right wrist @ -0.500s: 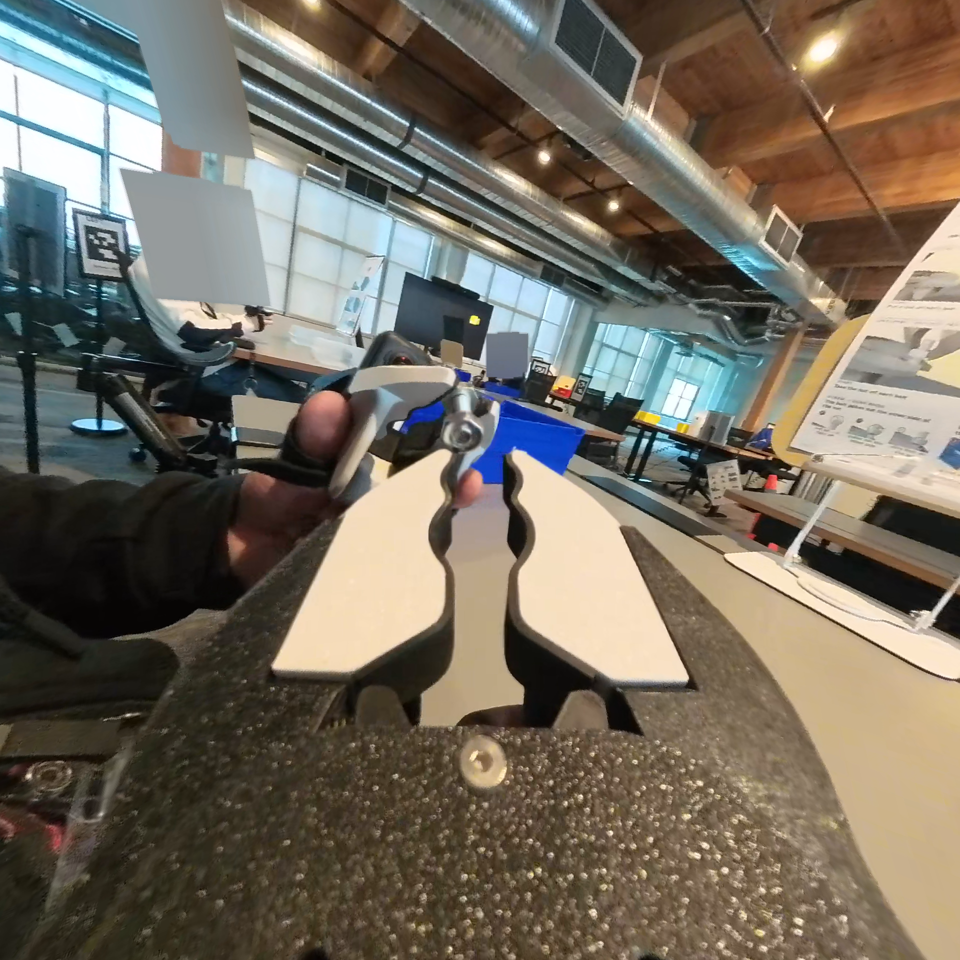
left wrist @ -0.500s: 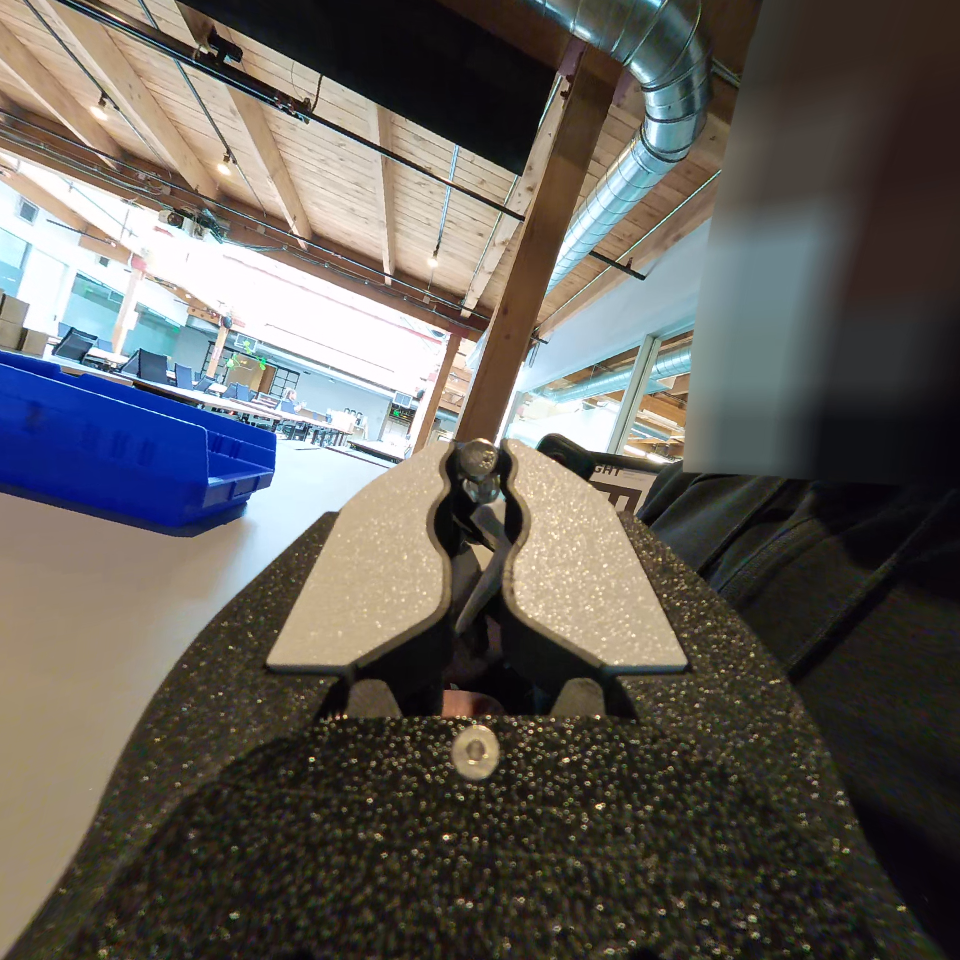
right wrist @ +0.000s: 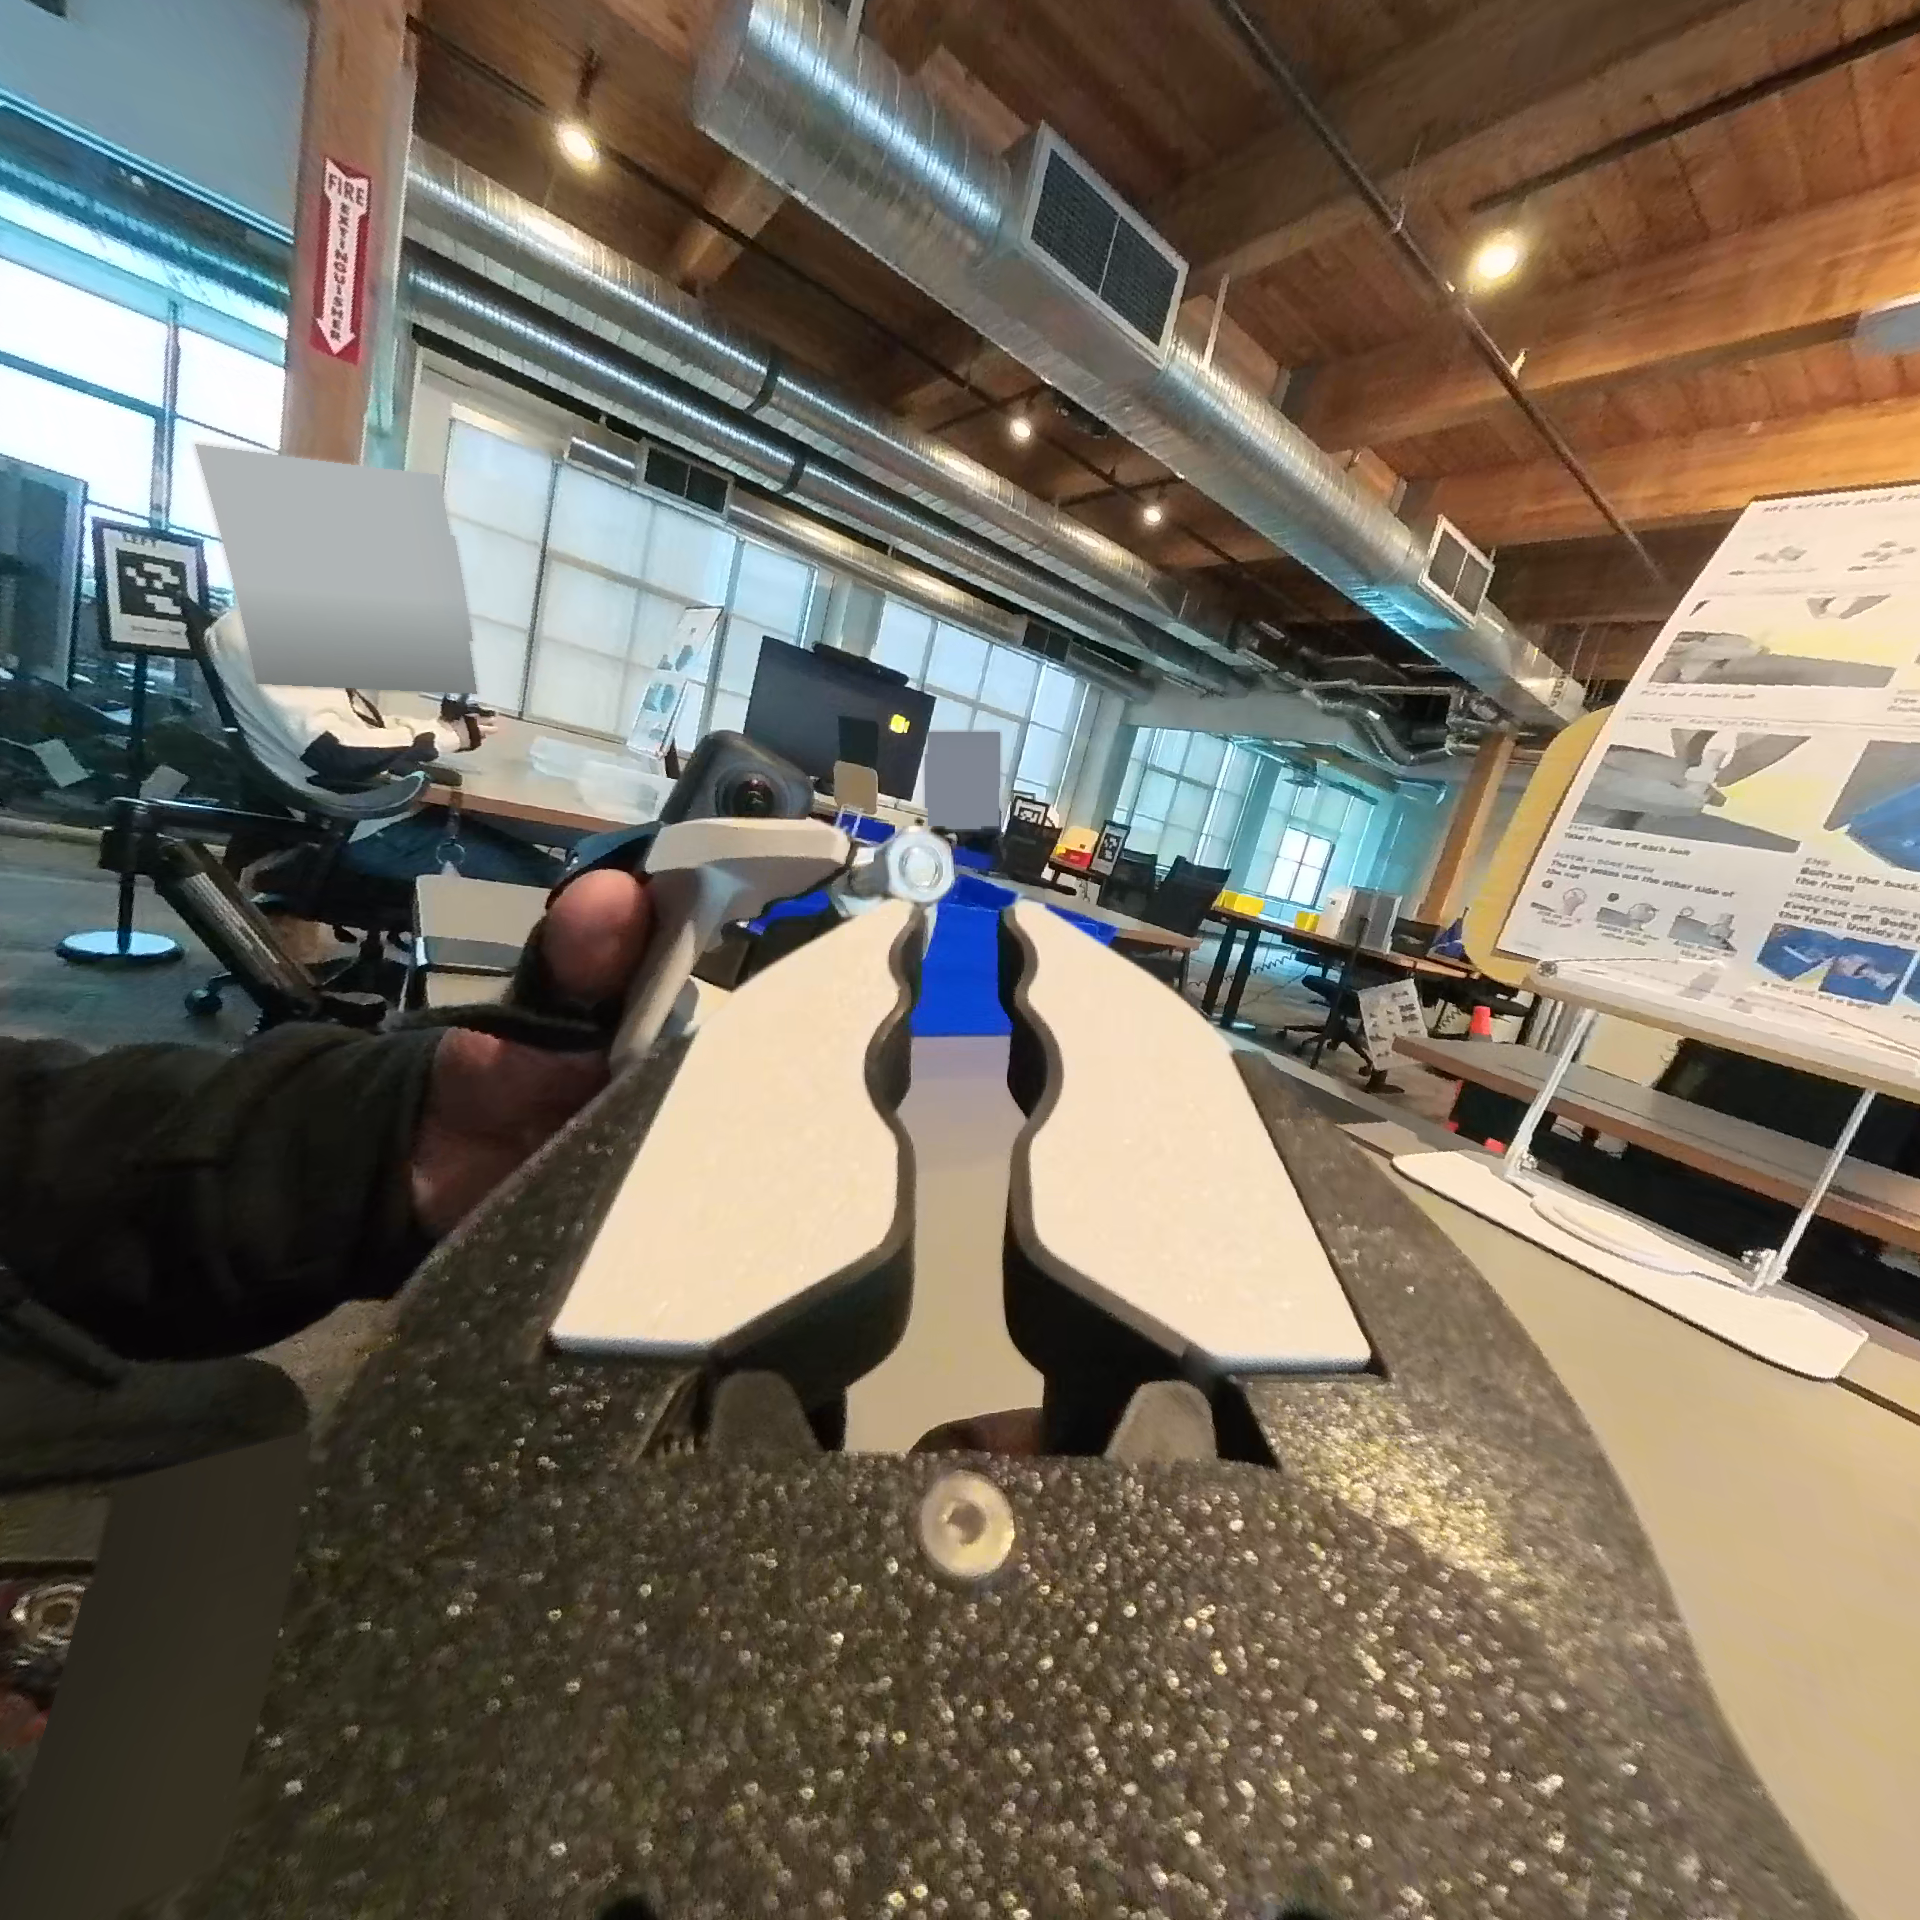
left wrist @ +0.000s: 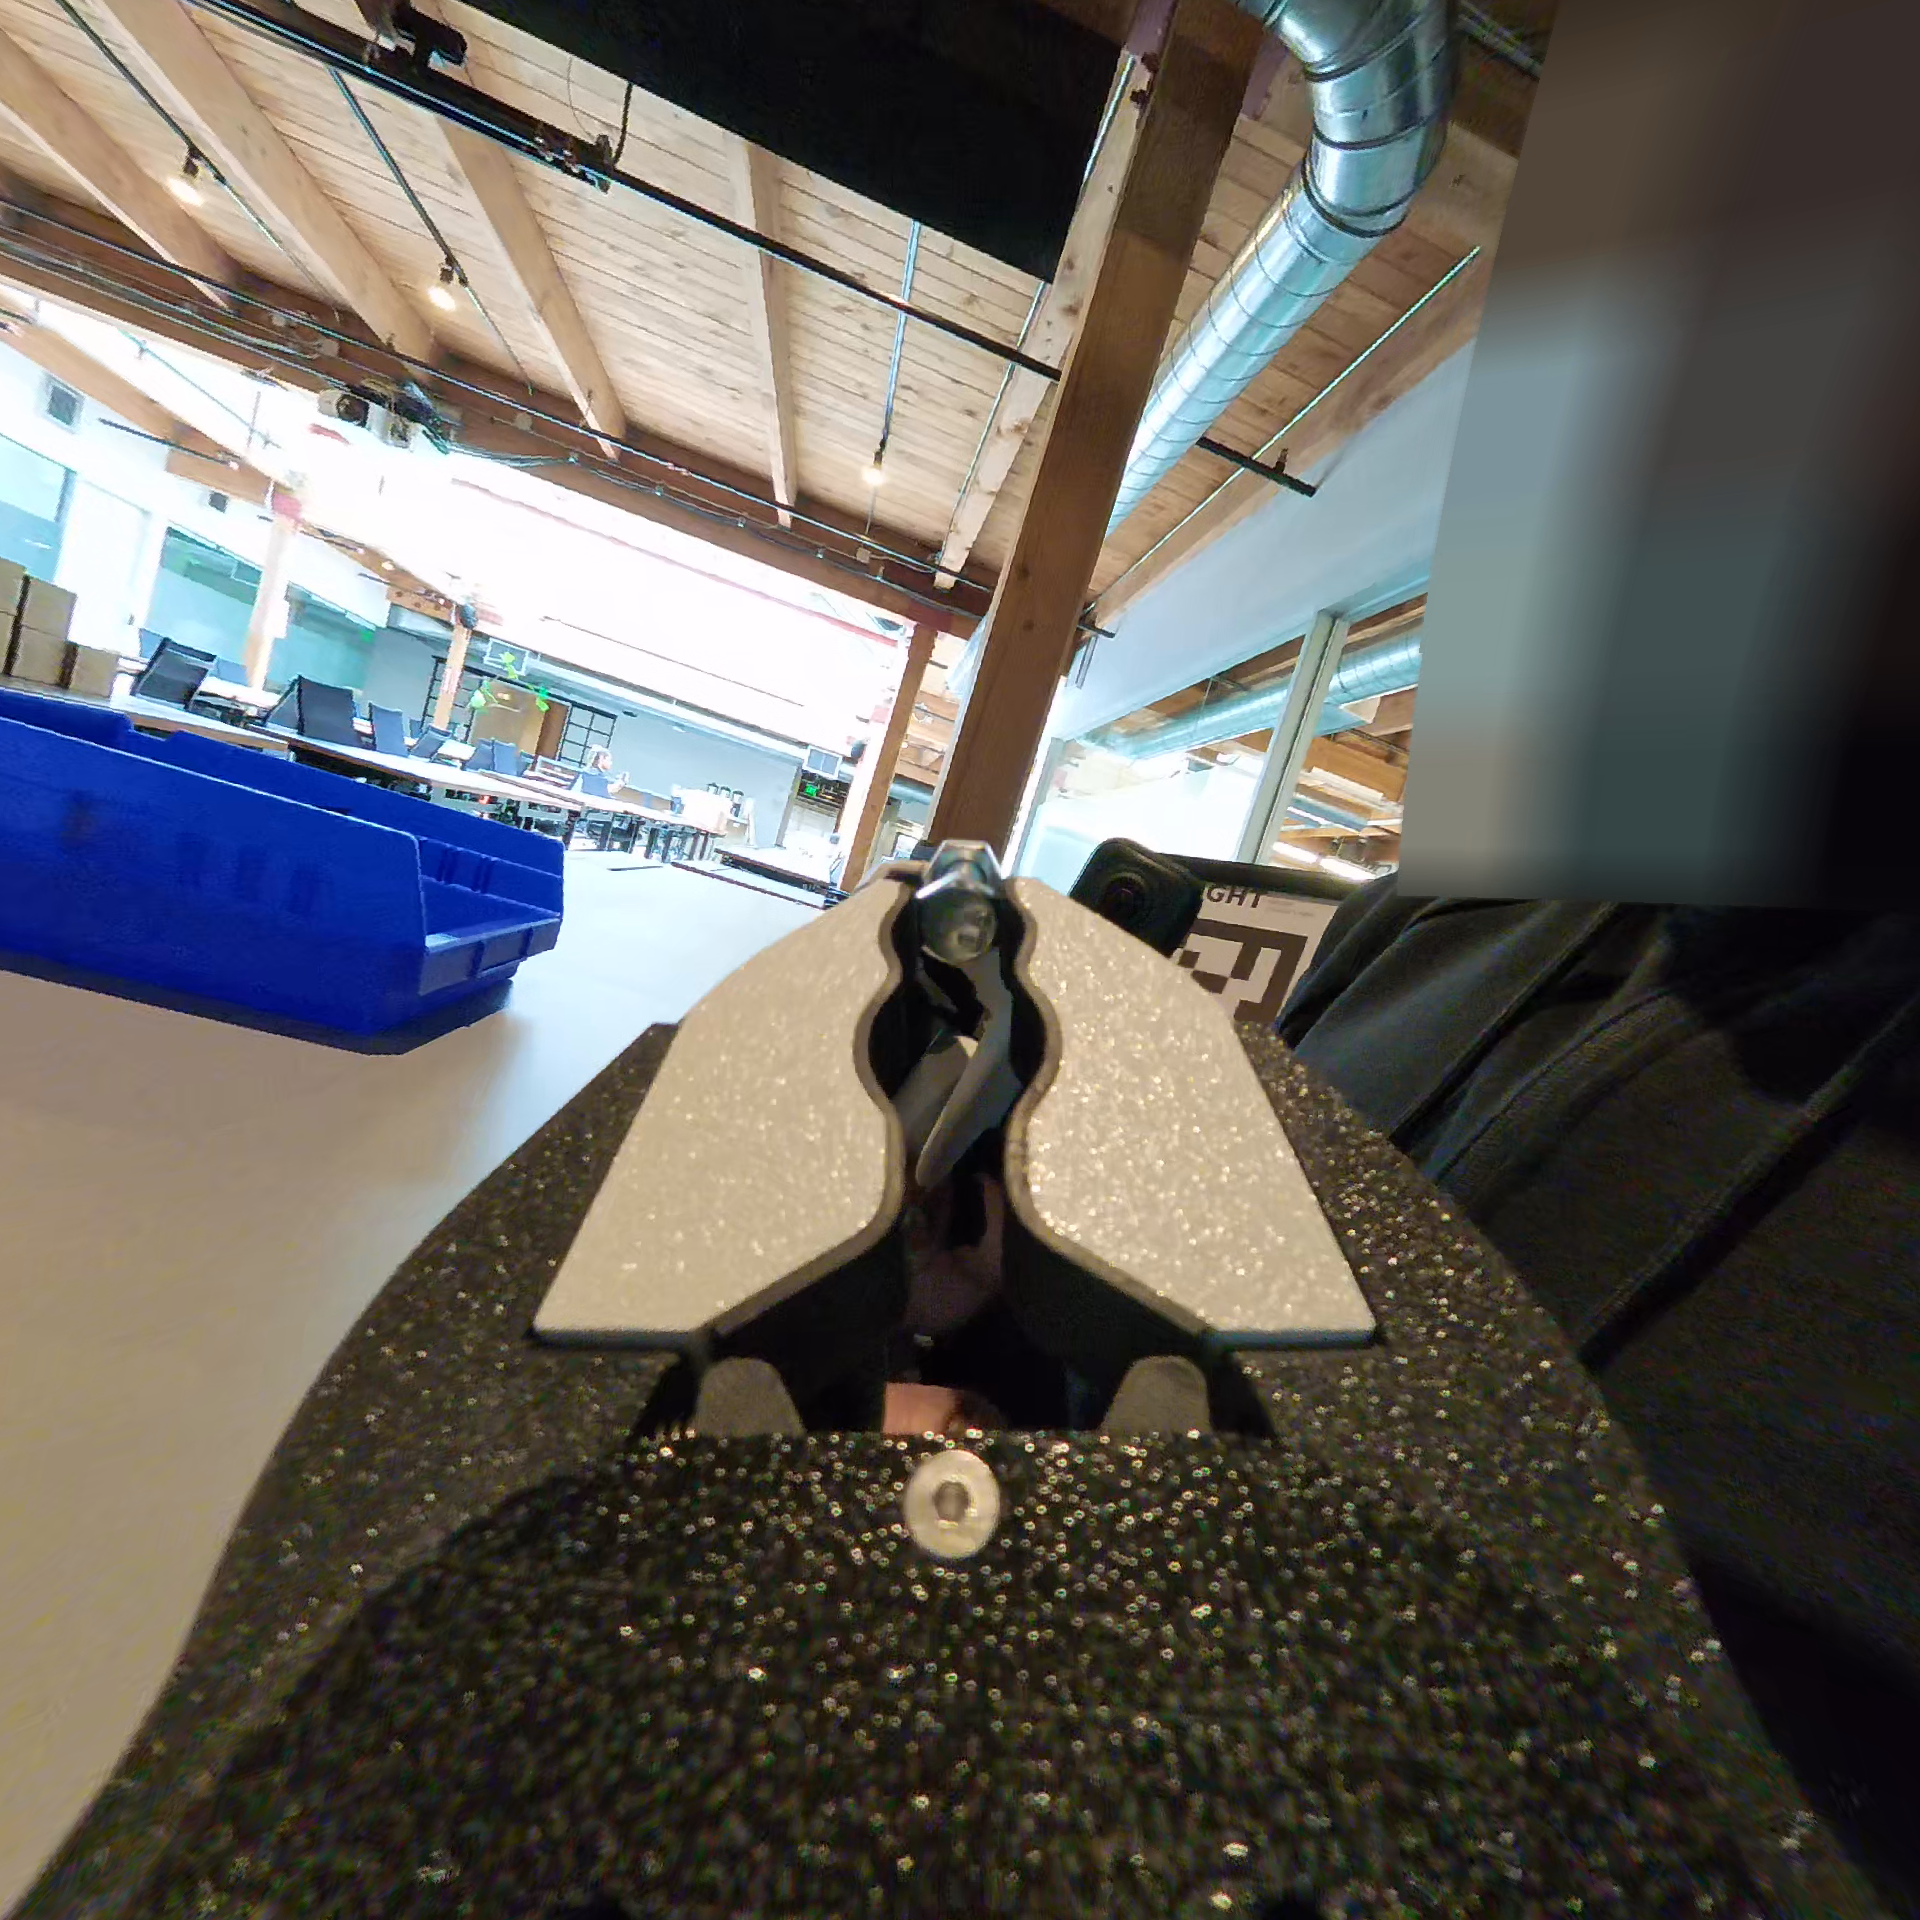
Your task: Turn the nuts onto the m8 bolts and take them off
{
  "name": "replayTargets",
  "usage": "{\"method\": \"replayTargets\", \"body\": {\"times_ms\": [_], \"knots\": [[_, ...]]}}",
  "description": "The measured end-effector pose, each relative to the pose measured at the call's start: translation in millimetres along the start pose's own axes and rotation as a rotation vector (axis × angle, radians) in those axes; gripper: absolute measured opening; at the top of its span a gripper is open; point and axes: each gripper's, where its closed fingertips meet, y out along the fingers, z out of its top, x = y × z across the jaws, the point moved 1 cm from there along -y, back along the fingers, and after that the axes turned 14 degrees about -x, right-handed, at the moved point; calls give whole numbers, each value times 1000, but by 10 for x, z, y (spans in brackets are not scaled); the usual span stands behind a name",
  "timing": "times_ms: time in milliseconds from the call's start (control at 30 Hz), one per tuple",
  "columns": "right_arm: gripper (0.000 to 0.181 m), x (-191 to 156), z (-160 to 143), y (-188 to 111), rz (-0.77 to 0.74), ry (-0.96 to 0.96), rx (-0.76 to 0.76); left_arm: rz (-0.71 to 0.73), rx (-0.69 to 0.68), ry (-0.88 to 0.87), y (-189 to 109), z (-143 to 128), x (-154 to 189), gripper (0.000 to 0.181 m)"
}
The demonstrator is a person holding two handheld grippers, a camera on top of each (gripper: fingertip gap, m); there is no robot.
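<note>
With the left gripper [left wrist: 956, 914] pinching the bolt [left wrist: 961, 920] at centre frame by only the tips of its fingers, and the right gripper [right wrist: 956, 925] empty and slightly spread just below it, the bolt risks twisting loose and dropping to the bench [left wrist: 208, 1195].

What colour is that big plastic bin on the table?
Bright blue. The bin shows best in the left wrist view.
</note>
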Motion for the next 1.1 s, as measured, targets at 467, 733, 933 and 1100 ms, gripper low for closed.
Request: {"method": "replayTargets", "body": {"times_ms": [467, 733, 933, 1100], "knots": [[13, -13, 43, -55, 66, 47, 26, 55, -40, 85, 20, -29, 16, 14], [22, -83, -28, -53, 363, 317, -76, 175, -145, 317, 0, -87, 21, 14], [24, -151, -148, -64, 559, 501, -185, 279, -288, 567, -4, -228, 7, 14], [21, -191, -230, -45, 569, 490, -245, 267, -289, 576, 15, -241, 32, 14]]}}
